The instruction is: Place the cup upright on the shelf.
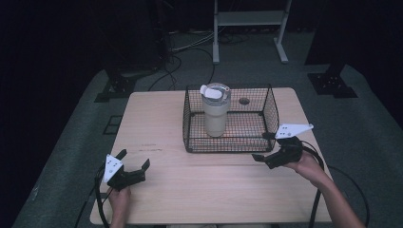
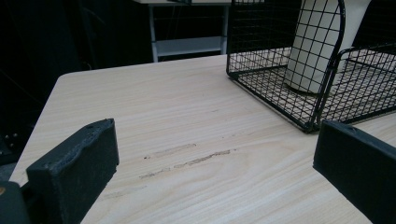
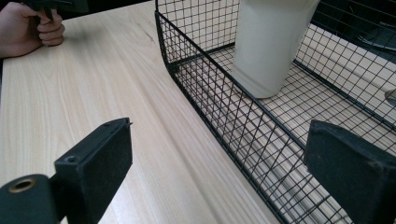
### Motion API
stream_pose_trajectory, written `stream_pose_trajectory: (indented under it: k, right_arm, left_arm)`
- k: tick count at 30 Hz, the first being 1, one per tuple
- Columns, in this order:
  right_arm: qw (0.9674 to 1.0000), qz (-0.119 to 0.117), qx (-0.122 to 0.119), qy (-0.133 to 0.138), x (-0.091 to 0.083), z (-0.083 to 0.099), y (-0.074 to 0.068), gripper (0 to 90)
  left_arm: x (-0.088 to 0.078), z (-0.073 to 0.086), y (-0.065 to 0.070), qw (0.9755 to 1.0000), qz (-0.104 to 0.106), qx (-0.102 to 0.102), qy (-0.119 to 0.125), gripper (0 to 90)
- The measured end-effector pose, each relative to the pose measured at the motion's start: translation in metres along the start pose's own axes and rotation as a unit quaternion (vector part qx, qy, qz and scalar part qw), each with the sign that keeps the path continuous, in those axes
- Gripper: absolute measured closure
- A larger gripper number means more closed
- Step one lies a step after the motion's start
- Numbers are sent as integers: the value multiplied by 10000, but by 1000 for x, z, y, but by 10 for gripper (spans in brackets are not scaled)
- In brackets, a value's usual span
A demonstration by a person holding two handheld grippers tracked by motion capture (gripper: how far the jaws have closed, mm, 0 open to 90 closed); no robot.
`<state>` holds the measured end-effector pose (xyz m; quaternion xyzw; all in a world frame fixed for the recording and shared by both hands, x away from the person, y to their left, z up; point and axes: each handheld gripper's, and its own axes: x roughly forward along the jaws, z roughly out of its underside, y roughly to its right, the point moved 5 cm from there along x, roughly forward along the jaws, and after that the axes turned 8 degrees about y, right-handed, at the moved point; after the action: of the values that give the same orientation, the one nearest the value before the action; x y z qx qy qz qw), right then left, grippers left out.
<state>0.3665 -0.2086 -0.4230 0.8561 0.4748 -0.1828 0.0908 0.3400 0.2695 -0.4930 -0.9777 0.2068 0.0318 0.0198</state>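
The cream tumbler [image 1: 216, 114] stands upright inside the wire basket [image 1: 190, 142], whose front right corner the released right gripper [image 1: 264, 147] nearly touches, the spread-jawed left gripper [image 1: 134, 159] lying well apart.

The high view looks forward and down from above the person's side, far enough back to take in the whole counter [image 1: 209, 190] and both tongs. The left gripper view rides low over the counter, looking along the left tongs [image 2: 212, 158] toward the wire basket [image 2: 280, 88], which lies ahead and to their right. The right gripper view sits much nearer, looking along the right tongs [image 3: 219, 163] across the basket's front wall, with the left hand [image 3: 28, 28] far off. All three views share the basket and the tumbler [image 1: 216, 114] inside it
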Motion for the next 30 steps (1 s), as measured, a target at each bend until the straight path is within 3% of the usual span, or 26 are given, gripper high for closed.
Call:
stream_pose_trajectory:
  k: [30]
  right_arm:
    - [9991, 115, 397, 63, -23, 54, -11, 73]
  left_arm:
    - [0, 0, 1, 10000, -7, 46, -49, 0]
